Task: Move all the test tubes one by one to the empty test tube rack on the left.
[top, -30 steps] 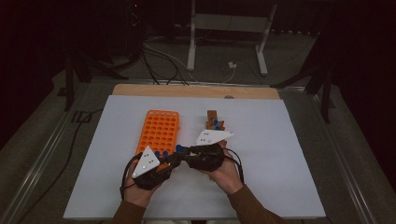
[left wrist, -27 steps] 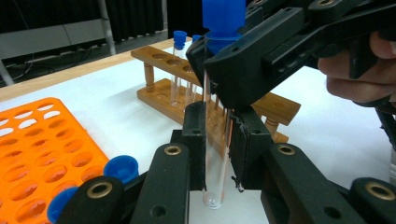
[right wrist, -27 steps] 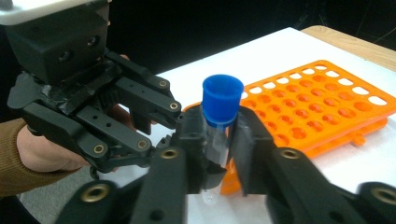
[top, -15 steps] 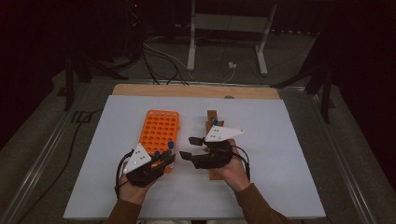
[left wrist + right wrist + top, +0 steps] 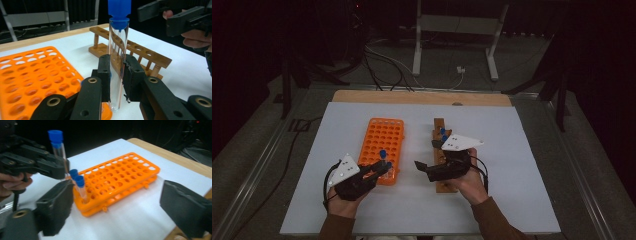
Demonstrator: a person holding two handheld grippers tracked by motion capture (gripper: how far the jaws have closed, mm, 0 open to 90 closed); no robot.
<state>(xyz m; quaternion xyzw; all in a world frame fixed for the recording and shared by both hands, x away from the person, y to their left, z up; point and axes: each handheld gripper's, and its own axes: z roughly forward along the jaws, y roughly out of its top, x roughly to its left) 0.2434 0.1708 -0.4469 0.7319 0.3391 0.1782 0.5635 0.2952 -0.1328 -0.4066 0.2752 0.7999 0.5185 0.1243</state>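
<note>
Standing upright, the blue-capped tube (image 5: 117, 62) is clamped between the left gripper (image 5: 117, 77) jaws; right gripper (image 5: 115, 210) jaws have just opened, empty.

We count two racks: one orange rack (image 5: 381, 149) and one wooden rack (image 5: 136, 50). Blue-capped tubes: one in the left gripper (image 5: 117, 75), two standing in the orange one just beside it.

Tube (image 5: 117, 62) pinched between left gripper (image 5: 117, 75) pads: clear glossy glass or plastic, can't tell which; cap matt blue plastic. Pads matt black, rough and chipped at the edges; brass-coloured metal rivets in the jaw arms. Rack (image 5: 32, 77) just beside it: smooth orange plastic, slight sheen. Stand (image 5: 140, 50) behind the tube: varnished wood. Table cover (image 5: 522, 150) matt white.
</note>
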